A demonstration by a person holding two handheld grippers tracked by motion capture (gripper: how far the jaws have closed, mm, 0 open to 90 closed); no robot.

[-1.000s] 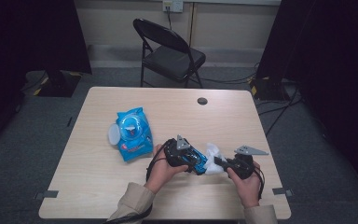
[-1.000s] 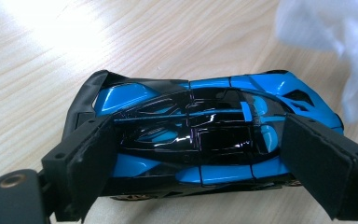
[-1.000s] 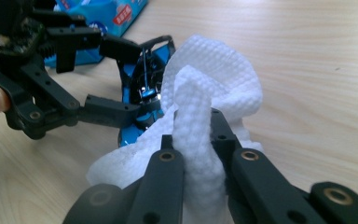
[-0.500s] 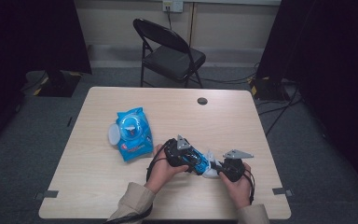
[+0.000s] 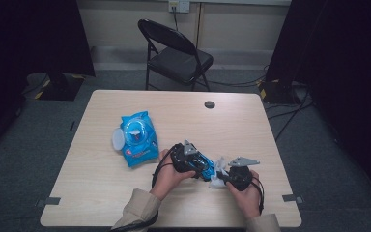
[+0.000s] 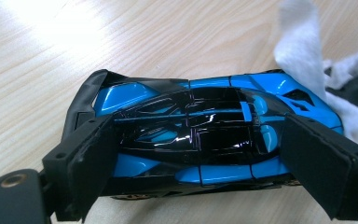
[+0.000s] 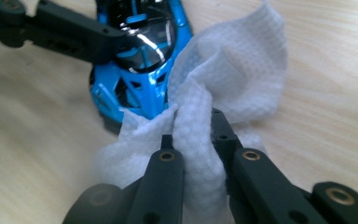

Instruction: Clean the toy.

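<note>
We can read no text anywhere. The blue wipes pack (image 5: 137, 139), at about ten o'clock from the toy car (image 5: 204, 166) on the desk (image 5: 96, 193), carries a small red-and-white label, but its print is too small for us to make out.

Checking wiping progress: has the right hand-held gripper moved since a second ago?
Yes. The right hand-held gripper, shut on the white wipe, has shifted left, away from the table's right edge, closing on the blue toy car.
</note>
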